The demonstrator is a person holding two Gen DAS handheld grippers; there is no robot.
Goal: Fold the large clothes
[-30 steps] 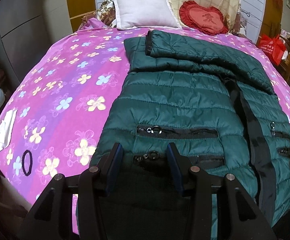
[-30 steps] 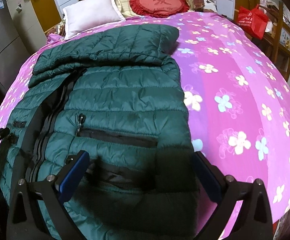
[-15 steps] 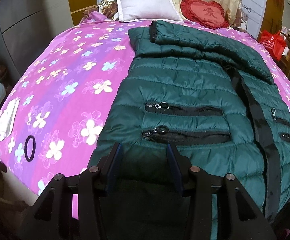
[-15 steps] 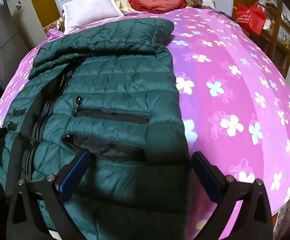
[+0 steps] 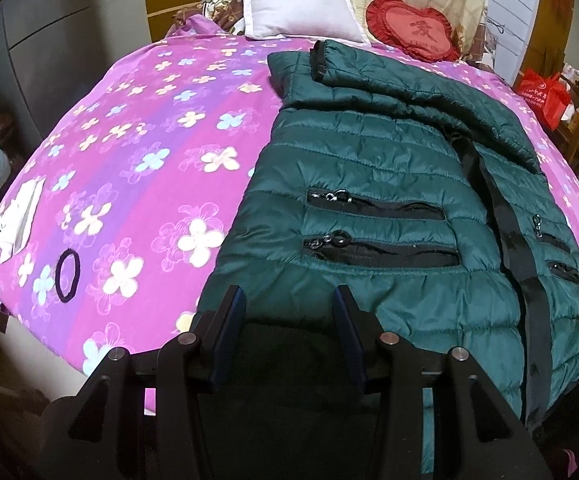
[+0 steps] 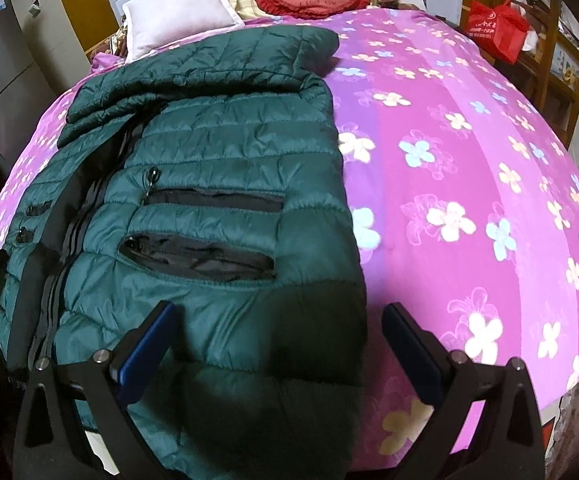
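Observation:
A dark green quilted jacket [image 5: 369, 168] [image 6: 217, 152] lies front up on the pink flowered bedspread [image 5: 129, 152] [image 6: 469, 160], its sleeve folded across the top. The hem hangs over the near bed edge. My left gripper [image 5: 287, 300] hovers over the hem's left part below the two zip pockets [image 5: 381, 248]. Its jaws stand partly apart, with dark fabric seen between them and no pad pressing. My right gripper [image 6: 279, 316] stands wide open over the hem's right corner, one finger over the jacket and the other over the bedspread.
A white pillow [image 5: 297, 4] and a red heart cushion [image 5: 413, 32] lie at the bed's head. A black hair tie [image 5: 67, 276] and white paper [image 5: 17, 216] sit near the left edge. A red bag [image 6: 497, 28] and wooden shelves stand to the right.
Both grippers have drawn back toward the near bed edge. The pockets now sit farther from the fingertips and more of the hem shows. The jacket has stayed in place and the jaws are unchanged.

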